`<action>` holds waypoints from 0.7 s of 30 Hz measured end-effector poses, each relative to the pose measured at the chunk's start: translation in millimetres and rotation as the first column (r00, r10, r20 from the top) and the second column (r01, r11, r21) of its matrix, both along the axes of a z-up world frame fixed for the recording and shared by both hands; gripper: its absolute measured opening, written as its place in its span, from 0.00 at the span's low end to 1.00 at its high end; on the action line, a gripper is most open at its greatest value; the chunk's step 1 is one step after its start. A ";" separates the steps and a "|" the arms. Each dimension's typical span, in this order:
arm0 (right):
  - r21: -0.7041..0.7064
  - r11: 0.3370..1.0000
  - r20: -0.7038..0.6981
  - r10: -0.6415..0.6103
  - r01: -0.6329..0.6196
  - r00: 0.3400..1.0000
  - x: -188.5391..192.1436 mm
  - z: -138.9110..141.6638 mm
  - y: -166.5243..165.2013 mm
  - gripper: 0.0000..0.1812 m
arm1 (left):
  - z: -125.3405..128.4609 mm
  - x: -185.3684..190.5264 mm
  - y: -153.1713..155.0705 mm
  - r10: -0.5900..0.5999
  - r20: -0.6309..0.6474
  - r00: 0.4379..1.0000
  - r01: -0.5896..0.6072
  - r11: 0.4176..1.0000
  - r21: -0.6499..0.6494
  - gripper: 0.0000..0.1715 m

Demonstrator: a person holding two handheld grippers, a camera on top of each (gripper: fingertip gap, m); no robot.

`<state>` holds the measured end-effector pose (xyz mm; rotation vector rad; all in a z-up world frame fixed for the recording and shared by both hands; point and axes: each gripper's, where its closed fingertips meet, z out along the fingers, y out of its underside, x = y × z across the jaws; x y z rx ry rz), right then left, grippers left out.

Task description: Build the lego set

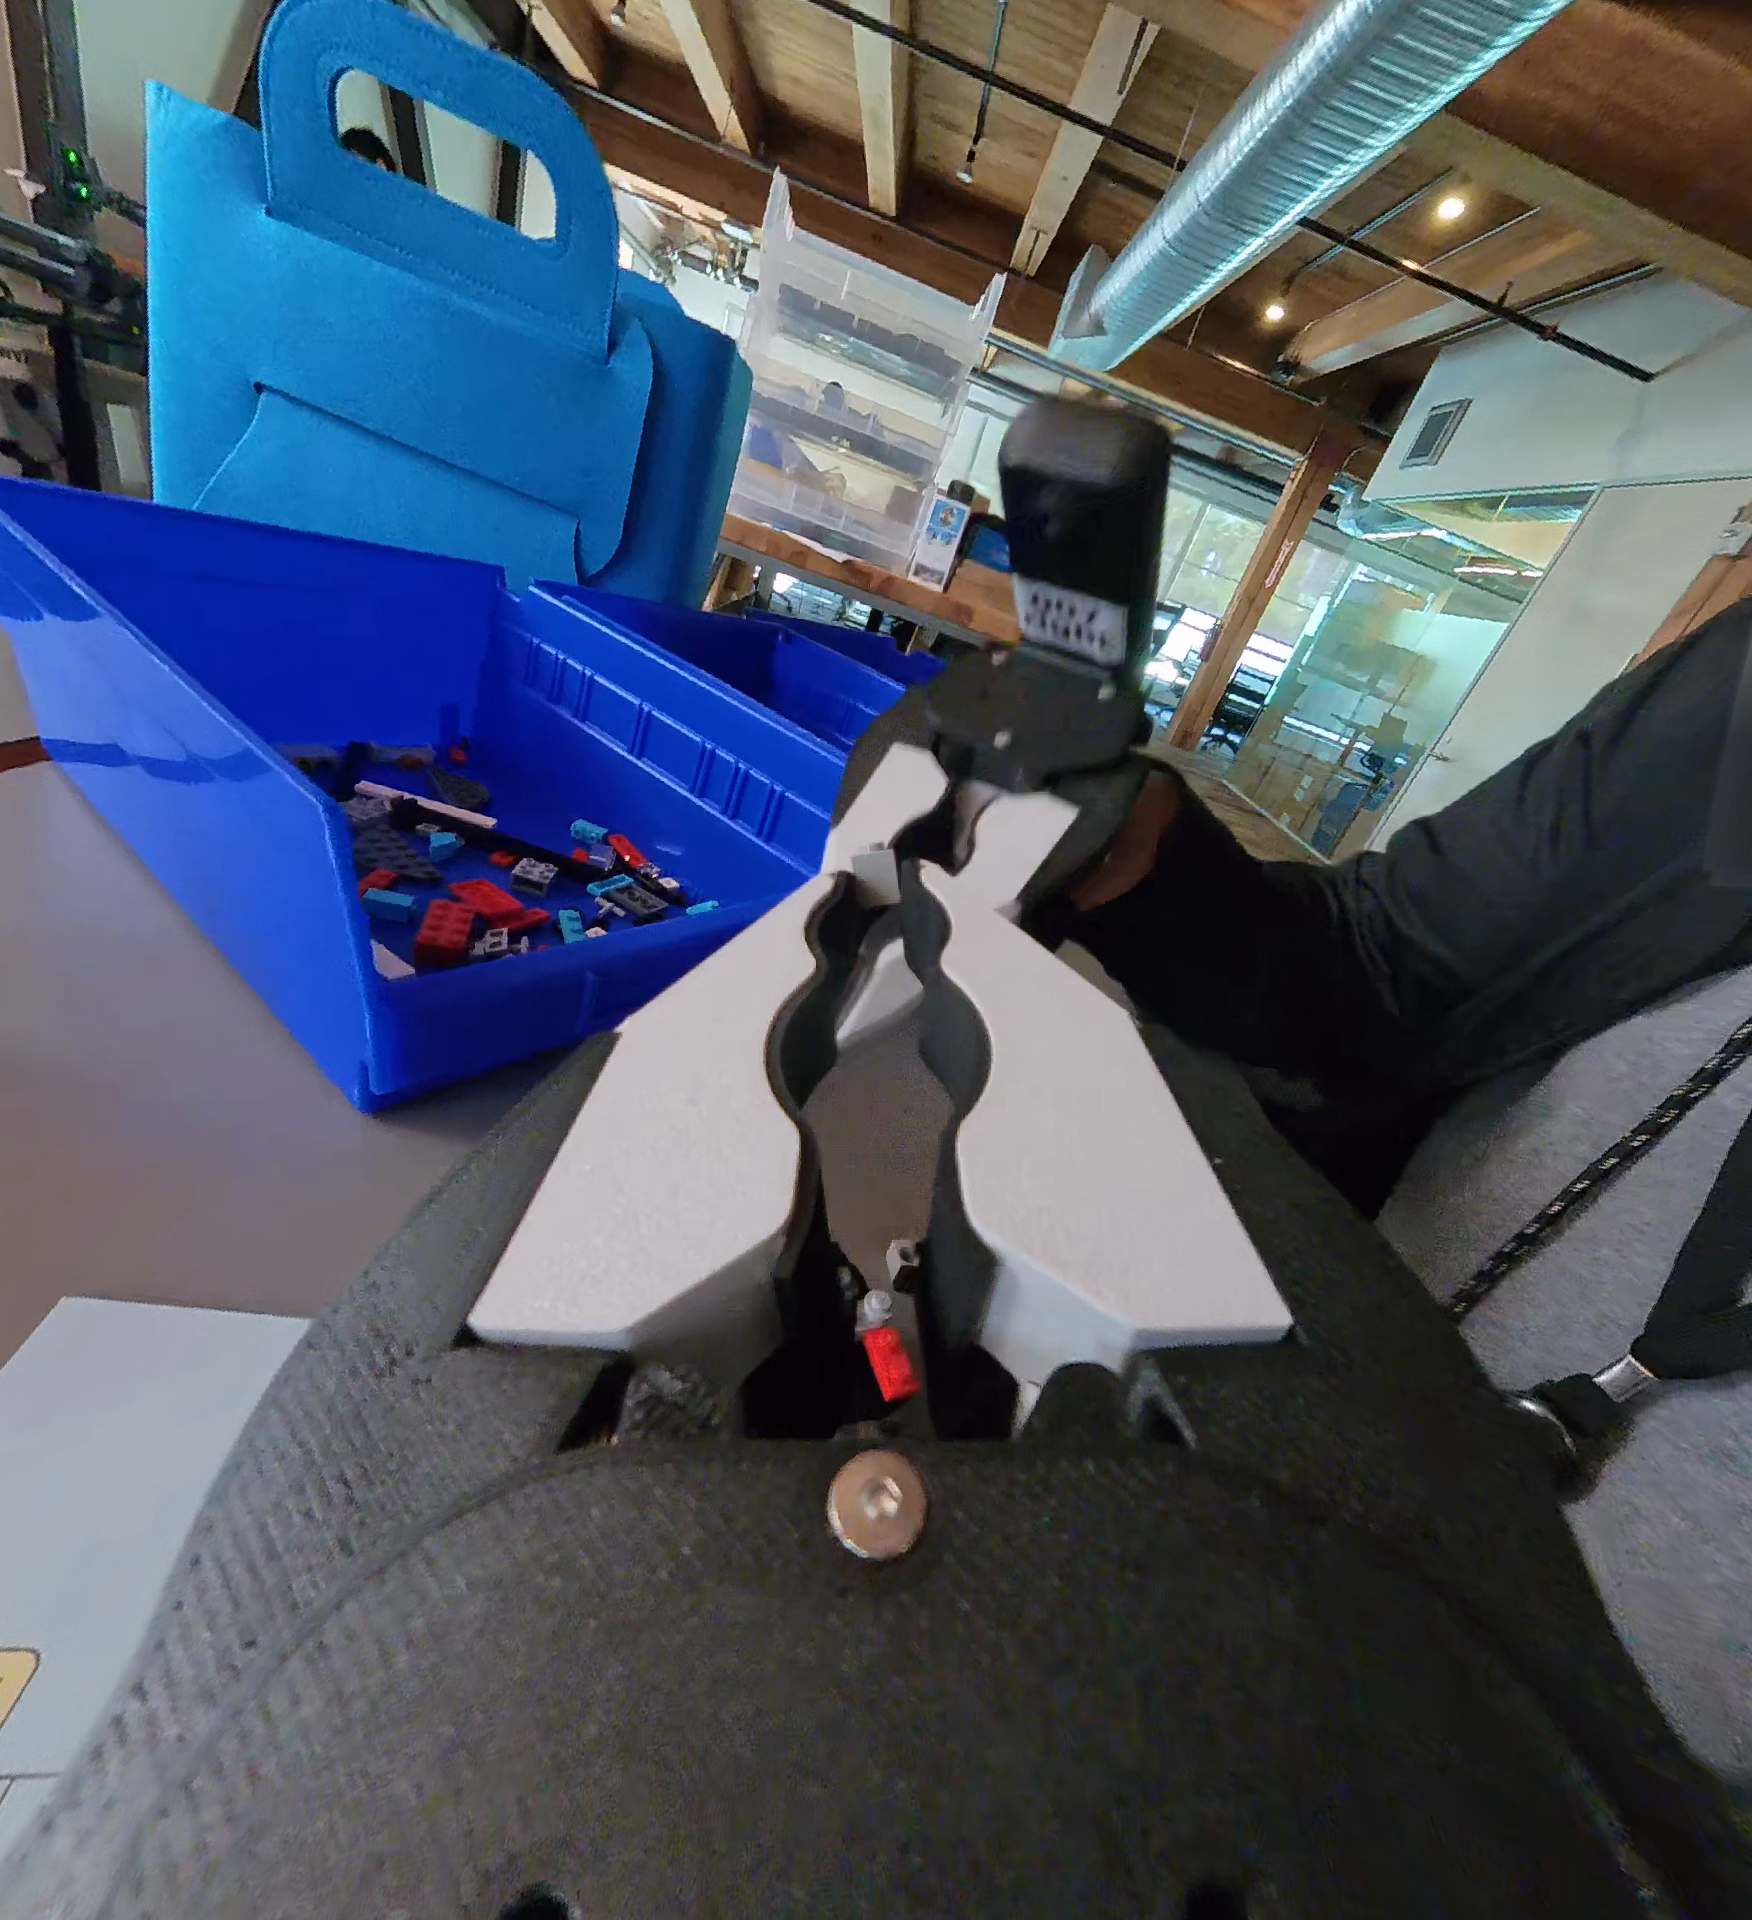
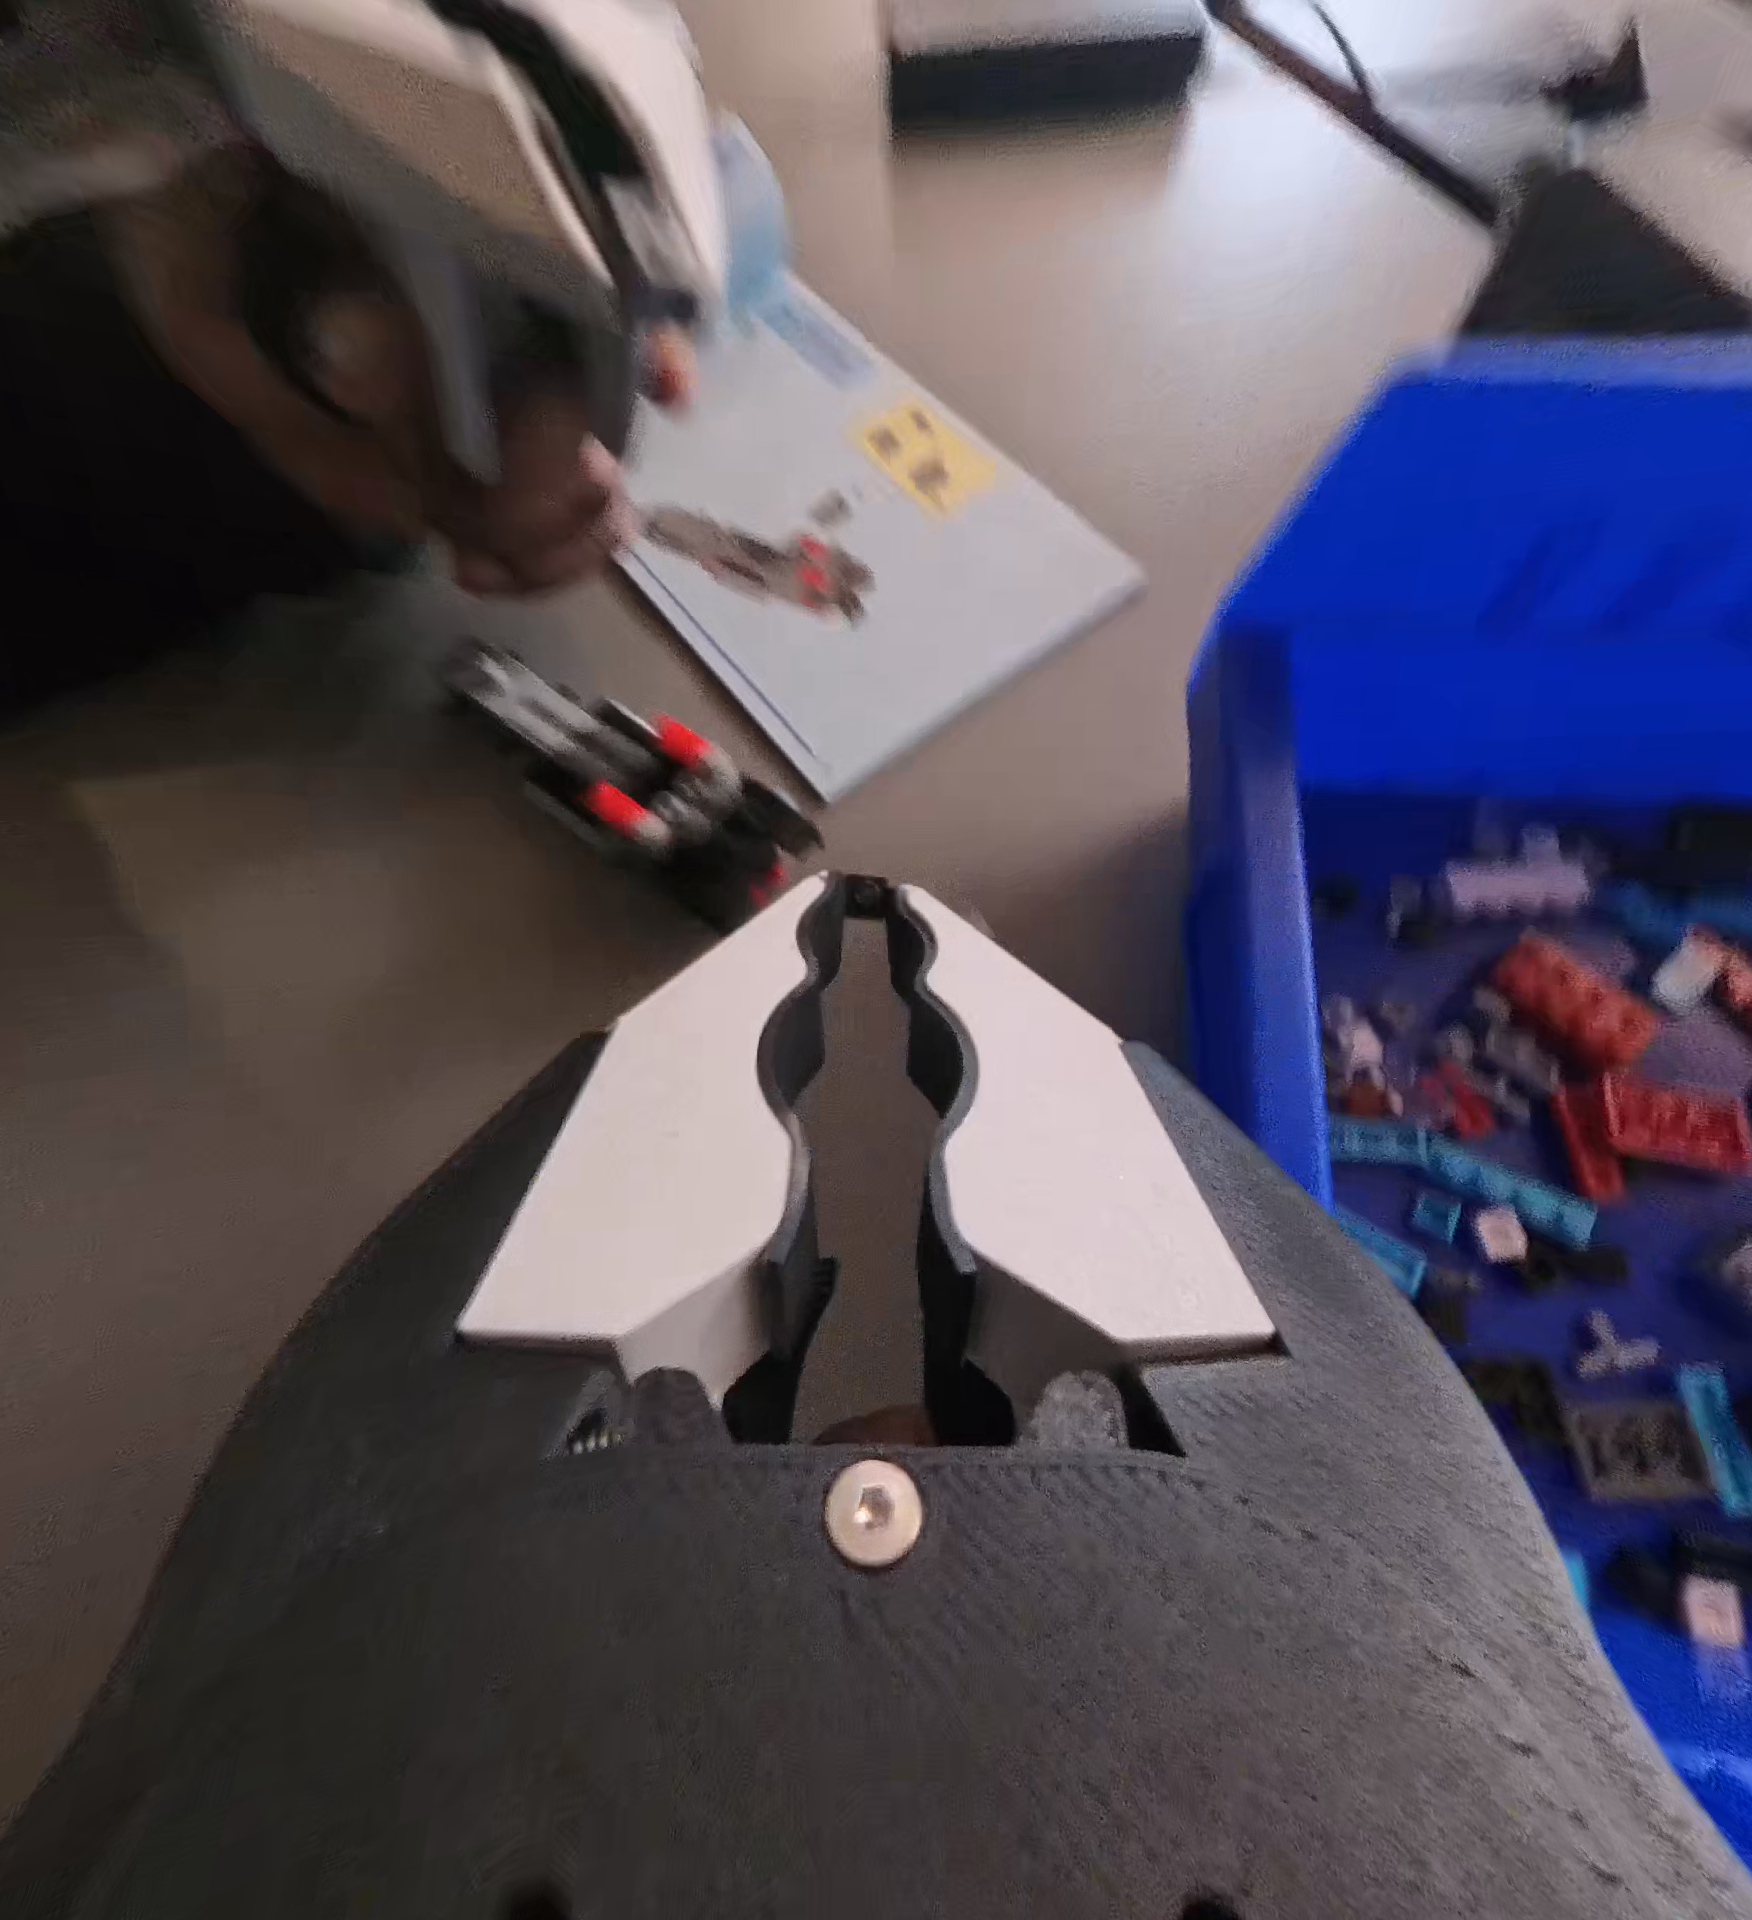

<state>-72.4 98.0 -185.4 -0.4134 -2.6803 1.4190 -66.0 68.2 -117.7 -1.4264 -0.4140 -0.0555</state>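
A partly built black, grey and red model (image 2: 633,779) lies on the table beside the open instruction booklet (image 2: 851,540). My right gripper (image 2: 867,899) is shut on a small black piece (image 2: 867,894) at its tips, just right of the model. My left gripper (image 1: 877,914) is raised and tilted up, its jaws nearly together on a small red and grey piece (image 1: 887,1351) that sits deep in the gap. The right gripper (image 1: 893,862) meets its tips in the left wrist view. In the right wrist view the left gripper (image 2: 680,301) is blurred at top left.
A blue bin (image 1: 228,831) of loose bricks (image 1: 498,862) stands on the grey table; it also fills the right side of the right wrist view (image 2: 1256,935). Behind it are more blue bins, a blue felt bag (image 1: 415,364) and clear drawers (image 1: 851,395). A dark-sleeved arm (image 1: 1423,883) comes from the right. My hands' fingertips stand some 8 centimeters from each other.
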 end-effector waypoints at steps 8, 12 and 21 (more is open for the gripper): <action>-0.120 0.945 -0.084 0.297 -0.306 0.951 17.1 105.4 -42.0 0.05 | 17.9 4.3 -6.6 0.029 -0.106 0.994 -0.019 0.995 0.097 0.05; -0.147 0.928 -0.051 0.339 -0.342 0.940 9.5 112.9 -51.9 0.05 | 24.4 5.6 -10.6 0.042 -0.139 0.989 -0.024 0.992 0.127 0.05; -0.143 0.903 -0.025 0.407 -0.406 0.913 18.8 107.9 -48.2 0.04 | 24.1 9.9 -3.0 0.046 -0.194 0.980 -0.025 0.994 0.110 0.05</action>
